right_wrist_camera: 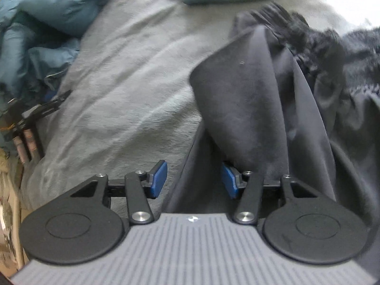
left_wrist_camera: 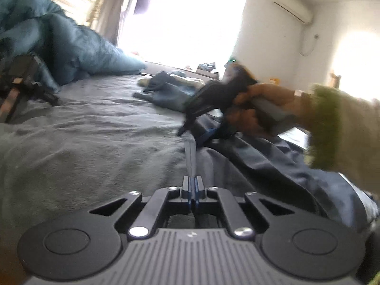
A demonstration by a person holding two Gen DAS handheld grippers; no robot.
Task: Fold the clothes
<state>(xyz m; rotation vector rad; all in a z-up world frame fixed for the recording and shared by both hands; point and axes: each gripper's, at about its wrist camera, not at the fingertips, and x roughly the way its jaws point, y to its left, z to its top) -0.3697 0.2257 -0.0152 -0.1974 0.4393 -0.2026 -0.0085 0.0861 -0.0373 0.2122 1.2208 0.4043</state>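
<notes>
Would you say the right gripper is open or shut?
Open: the right gripper has its blue pads wide apart, with dark garment fabric between them.

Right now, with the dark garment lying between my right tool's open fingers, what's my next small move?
Probably close the right tool on the dark navy garment: its fold edge already sits between the open blue pads, while the left tool is shut.

The dark garment [right_wrist_camera: 256,99] is smooth matt cloth; the grey bedsheet [right_wrist_camera: 133,78] looks soft and creased; the teal duvet [left_wrist_camera: 71,45] has a slight sheen.
</notes>
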